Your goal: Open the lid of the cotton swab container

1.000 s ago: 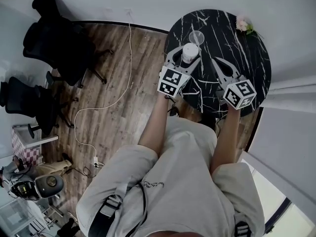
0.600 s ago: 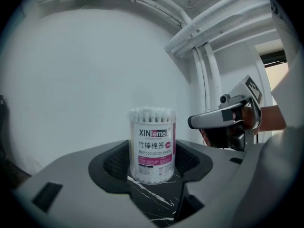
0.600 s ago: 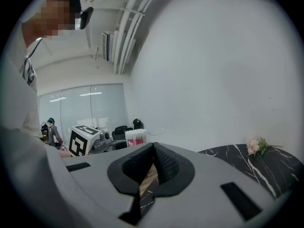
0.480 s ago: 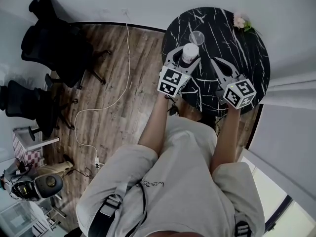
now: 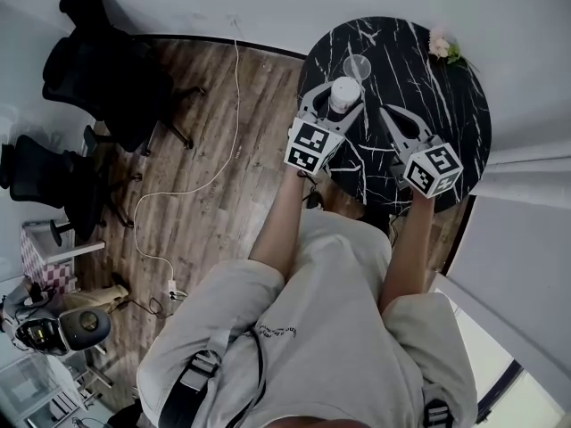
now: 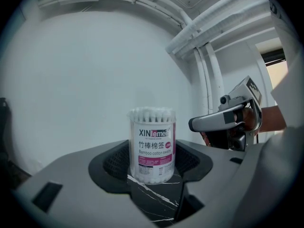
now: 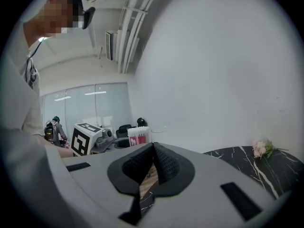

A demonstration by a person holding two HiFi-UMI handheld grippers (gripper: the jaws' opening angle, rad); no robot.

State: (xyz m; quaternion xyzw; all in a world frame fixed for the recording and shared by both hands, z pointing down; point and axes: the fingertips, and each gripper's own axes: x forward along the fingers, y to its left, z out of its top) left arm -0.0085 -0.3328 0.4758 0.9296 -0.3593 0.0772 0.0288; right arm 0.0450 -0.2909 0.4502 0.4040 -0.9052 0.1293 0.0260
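Head view: nothing has shifted; cotton swab container (image 5: 344, 91) stands within left gripper (image 5: 334, 105), lid (image 5: 356, 66) beyond its fingertips; left gripper view: jaws clasp container, swabs (image 6: 151, 113) uncovered, opening looks done; right gripper view: right gripper (image 7: 153, 148) closed, empty.

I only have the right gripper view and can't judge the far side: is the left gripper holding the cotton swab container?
Observer: The pads of the left gripper appear to sit against both sides of the cotton swab container, which stands upright.
Operator: Anything near it on the table?
Observer: In the head view, a clear round thing lies on the black marble table just beyond the container. I can't tell whether it is the lid.
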